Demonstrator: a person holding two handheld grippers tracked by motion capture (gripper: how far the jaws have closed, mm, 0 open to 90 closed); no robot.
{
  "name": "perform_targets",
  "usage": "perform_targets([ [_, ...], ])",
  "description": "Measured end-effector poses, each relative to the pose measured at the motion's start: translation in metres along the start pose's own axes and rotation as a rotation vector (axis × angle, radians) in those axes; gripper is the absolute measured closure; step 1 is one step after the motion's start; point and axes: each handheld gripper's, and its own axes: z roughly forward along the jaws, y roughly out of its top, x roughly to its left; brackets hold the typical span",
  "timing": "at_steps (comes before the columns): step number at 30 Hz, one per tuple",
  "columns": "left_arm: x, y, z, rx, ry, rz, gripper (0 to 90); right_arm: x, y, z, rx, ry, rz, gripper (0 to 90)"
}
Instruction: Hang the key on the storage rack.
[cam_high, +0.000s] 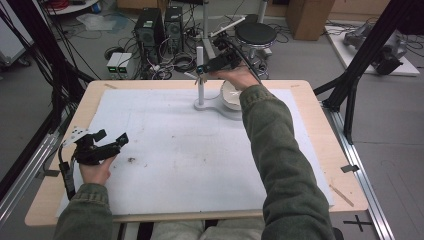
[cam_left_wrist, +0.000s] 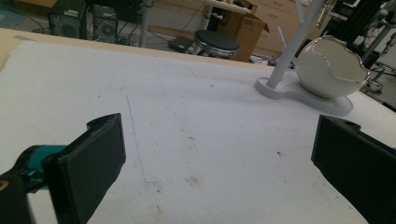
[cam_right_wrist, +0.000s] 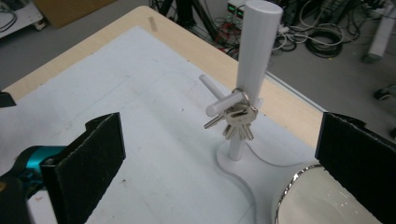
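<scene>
From the high view, a person sits at a wooden table (cam_high: 320, 150) covered by a white mat (cam_high: 190, 155). The right gripper (cam_high: 202, 69) is held out at the far edge, beside a white stand (cam_high: 200, 80) with pegs; a white bowl (cam_high: 231, 97) sits on the stand's base, partly under the hand. The left gripper (cam_high: 112, 141) rests low at the near left, jaws apart, well away.

In the left gripper view, the left gripper's jaws stand wide with nothing between them, facing the distant stand (cam_left_wrist: 292, 51) and bowl (cam_left_wrist: 329, 70).

In the right gripper view, a bunch of keys (cam_right_wrist: 236, 119) hangs from a peg (cam_right_wrist: 224, 103) on the stand. The right gripper's jaws are spread wide and clear of the keys. The hanging looks done; next, the right hand likely only needs to draw back without knocking the stand.
</scene>
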Motion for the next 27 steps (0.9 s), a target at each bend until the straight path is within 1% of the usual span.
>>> perform_targets([
  [3, 0.0, 0.0, 0.0, 0.0, 0.0, 0.0, 3.4, 0.0, -0.004, -0.004, -0.024, -0.029, 0.009, 0.5],
  [4, -0.001, 0.0, 0.0, -0.002, 0.0, -0.002, 3.4, 0.0, -0.005, -0.005, -0.019, -0.027, 0.012, 0.5],
  [5, -0.001, 0.0, 0.0, -0.002, 0.0, -0.003, 3.4, 0.0, -0.006, -0.005, -0.005, -0.022, 0.021, 0.5],
  [6, 0.0, 0.0, 0.0, -0.002, 0.0, -0.001, 3.4, 0.0, -0.008, -0.005, 0.013, -0.023, 0.018, 0.5],
  [8, 0.0, 0.0, 0.0, -0.003, -0.001, -0.004, 3.4, 0.002, -0.01, -0.006, 0.022, -0.048, -0.003, 0.5],
  [9, 0.0, 0.0, 0.0, -0.003, 0.0, -0.004, 3.4, 0.004, -0.011, -0.007, 0.023, -0.054, 0.004, 0.5],
  [11, 0.0, 0.0, 0.0, -0.002, -0.003, -0.005, 3.4, 0.007, -0.016, -0.009, 0.003, -0.054, 0.013, 0.5],
  [13, 0.0, 0.0, 0.0, -0.002, -0.003, -0.004, 3.4, 0.011, -0.021, -0.011, -0.002, -0.062, 0.018, 0.5],
  [14, 0.0, 0.0, 0.0, 0.001, -0.004, -0.001, 3.4, 0.012, -0.024, -0.012, -0.001, -0.066, 0.013, 0.5],
  [16, -0.001, 0.0, -0.001, -0.001, -0.004, -0.002, 3.4, 0.014, -0.029, -0.015, -0.017, -0.076, 0.012, 0.6],
  [18, -0.001, 0.0, 0.0, 0.001, -0.005, -0.001, 3.4, 0.015, -0.033, -0.02, -0.031, -0.065, 0.019, 0.6],
  [22, -0.001, 0.0, 0.0, -0.001, -0.003, -0.001, 3.4, 0.017, -0.042, -0.027, -0.044, -0.084, 0.005, 0.6],
  [27, -0.001, 0.0, -0.001, 0.001, -0.001, 0.002, 3.4, 0.018, -0.052, -0.037, -0.086, -0.076, 0.019, 0.6],
])
